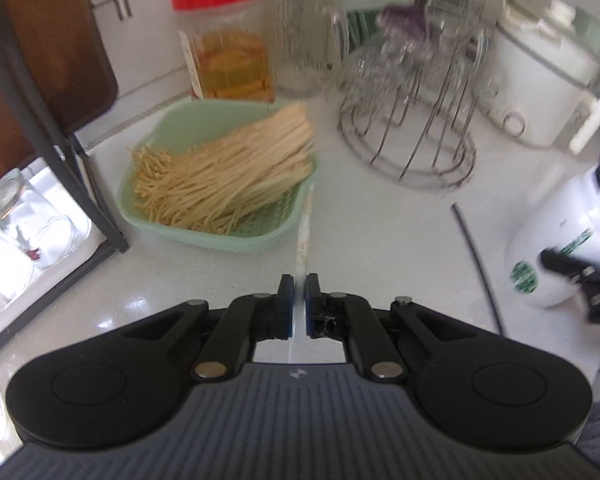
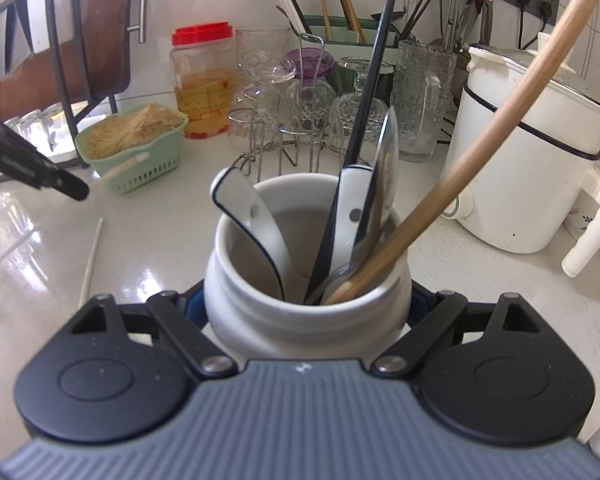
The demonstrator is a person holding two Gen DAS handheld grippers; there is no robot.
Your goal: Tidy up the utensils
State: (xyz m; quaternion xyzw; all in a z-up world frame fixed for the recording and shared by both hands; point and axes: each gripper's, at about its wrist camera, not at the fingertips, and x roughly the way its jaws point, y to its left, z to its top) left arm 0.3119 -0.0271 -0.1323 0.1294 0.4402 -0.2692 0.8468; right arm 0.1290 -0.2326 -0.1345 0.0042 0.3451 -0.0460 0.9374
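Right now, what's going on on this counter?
The right gripper has its jaws closed on a white jar, steadying it on the counter. The jar already holds spoons, a black chopstick and a wooden handle. The left gripper is shut over a thin white chopstick. Whether it pinches the chopstick is unclear.

No readable text anywhere; white jar [image 1: 556, 256] carries green printed label marks, too blurred to make out.
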